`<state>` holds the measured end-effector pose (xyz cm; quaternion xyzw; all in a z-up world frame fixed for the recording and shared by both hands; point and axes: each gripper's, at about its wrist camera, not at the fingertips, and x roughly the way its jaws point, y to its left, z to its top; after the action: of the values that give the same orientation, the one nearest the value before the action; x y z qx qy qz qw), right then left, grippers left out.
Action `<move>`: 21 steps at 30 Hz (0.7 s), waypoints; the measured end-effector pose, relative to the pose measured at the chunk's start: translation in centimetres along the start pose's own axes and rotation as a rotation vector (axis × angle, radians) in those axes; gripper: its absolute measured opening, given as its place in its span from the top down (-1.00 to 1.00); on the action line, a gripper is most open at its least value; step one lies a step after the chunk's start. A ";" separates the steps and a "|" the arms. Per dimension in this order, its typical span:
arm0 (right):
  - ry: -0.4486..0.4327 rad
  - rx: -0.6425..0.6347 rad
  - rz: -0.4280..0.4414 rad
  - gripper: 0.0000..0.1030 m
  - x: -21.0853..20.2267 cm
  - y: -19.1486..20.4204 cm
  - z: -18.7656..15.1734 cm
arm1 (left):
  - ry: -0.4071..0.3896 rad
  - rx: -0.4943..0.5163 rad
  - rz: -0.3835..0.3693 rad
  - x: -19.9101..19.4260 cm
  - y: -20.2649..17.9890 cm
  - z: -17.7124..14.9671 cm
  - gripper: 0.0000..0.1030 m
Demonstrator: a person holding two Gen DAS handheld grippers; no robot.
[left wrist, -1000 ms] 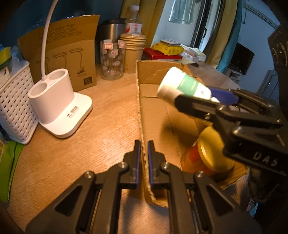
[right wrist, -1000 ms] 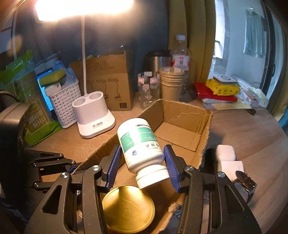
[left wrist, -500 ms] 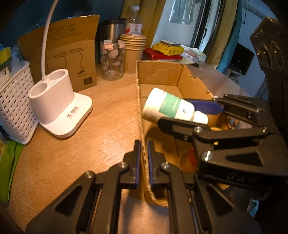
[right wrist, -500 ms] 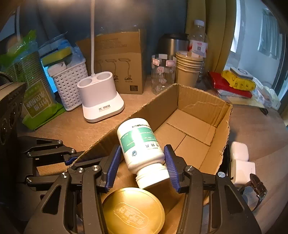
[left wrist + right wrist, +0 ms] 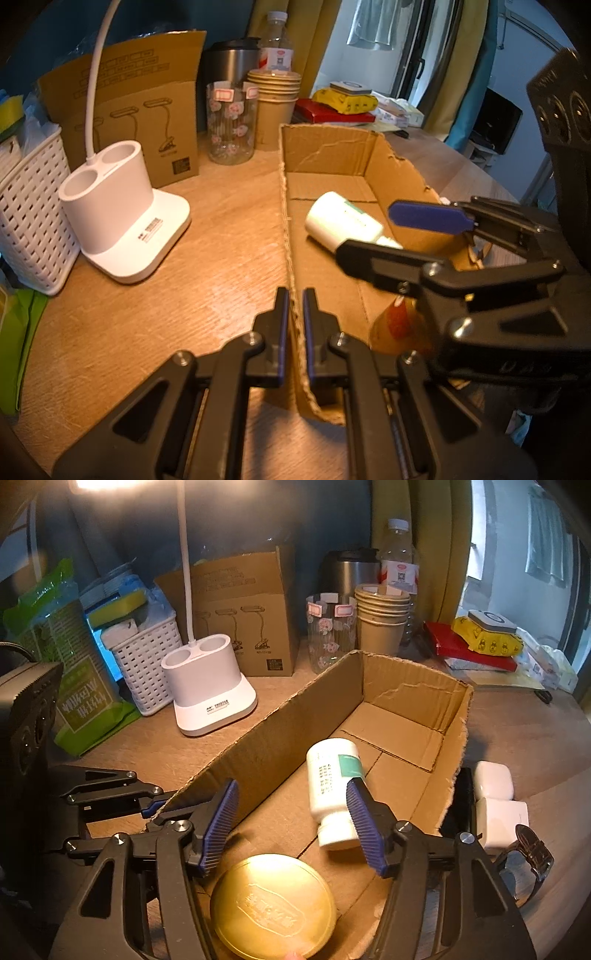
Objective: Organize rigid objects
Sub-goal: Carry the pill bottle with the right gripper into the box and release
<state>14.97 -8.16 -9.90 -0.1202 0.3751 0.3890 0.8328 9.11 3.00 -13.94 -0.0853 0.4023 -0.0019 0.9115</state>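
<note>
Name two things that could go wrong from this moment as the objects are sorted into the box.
The white pill bottle with a green label lies on its side in the cardboard box, so it could roll. The opening right gripper, with the bottle beside one pad, might nudge it into the gold-lidded jar when withdrawing.

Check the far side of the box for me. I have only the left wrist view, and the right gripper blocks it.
Observer: Two white blocks sit on the table just outside the box's right wall, with a wristwatch beside them.
Operator: Say what stands under the right gripper.
Observer: A jar with a round gold lid, embossed on top, stands at the box's near end, below the right gripper.
Operator: Tell me whether its jaws press the bottle.
Observer: The jaws are opening. The white bottle lies on the box floor between them, well clear of the left pad. It overlaps the right pad, and I cannot tell whether they touch.
</note>
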 end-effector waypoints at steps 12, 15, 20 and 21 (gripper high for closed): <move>-0.128 0.081 -0.107 -0.26 -4.9 -1.9 -0.4 | 0.000 0.000 0.000 0.0 0.0 0.0 0.86; -0.147 0.093 -0.139 -0.26 -6.0 -2.3 -0.9 | 0.000 -0.001 0.000 0.0 0.0 0.0 0.86; -0.159 0.112 -0.186 -0.26 -7.6 -2.9 -1.7 | 0.000 0.000 0.000 0.0 0.0 0.0 0.86; -0.157 0.116 -0.192 -0.26 -7.8 -3.0 -1.9 | -0.001 0.000 0.000 0.0 0.0 0.0 0.86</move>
<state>12.93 -15.45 -5.85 -0.0762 0.3173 0.2934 0.8986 9.16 2.99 -13.95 -0.0850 0.4021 -0.0018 0.9116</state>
